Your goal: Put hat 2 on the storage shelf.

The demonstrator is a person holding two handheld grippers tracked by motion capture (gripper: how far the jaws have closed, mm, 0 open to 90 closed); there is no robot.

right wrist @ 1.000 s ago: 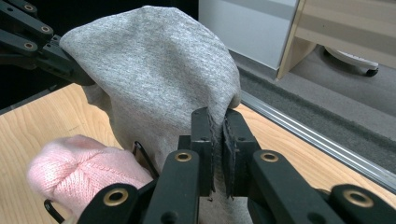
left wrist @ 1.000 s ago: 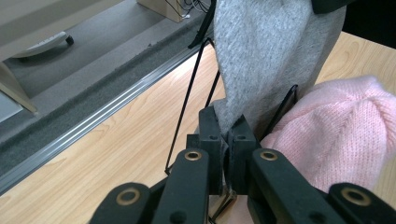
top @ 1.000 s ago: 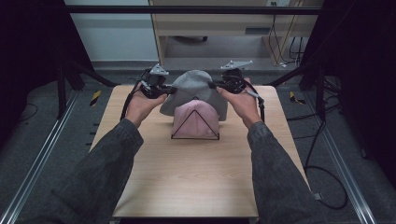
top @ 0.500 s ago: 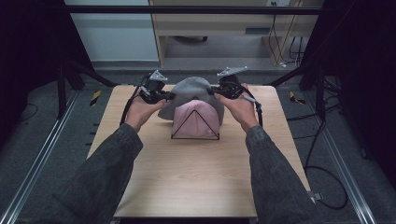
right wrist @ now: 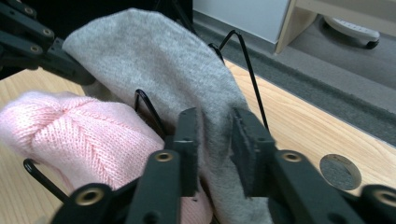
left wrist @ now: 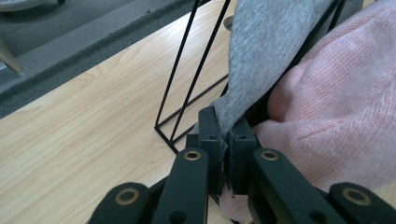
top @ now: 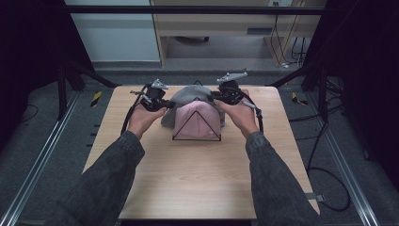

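Near the far edge of the desk, you have the grey hat draped over the black wire rack, behind the pink hat. Your left gripper pinches its hem tight, while your right gripper has just been opening, its jaws loose around the cloth. With one side freed, the grey hat could slide or snag on the wire, and its far side is hidden.

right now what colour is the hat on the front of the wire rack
Pink knit hat, clearest in the right gripper view; the grey hat lies behind it.
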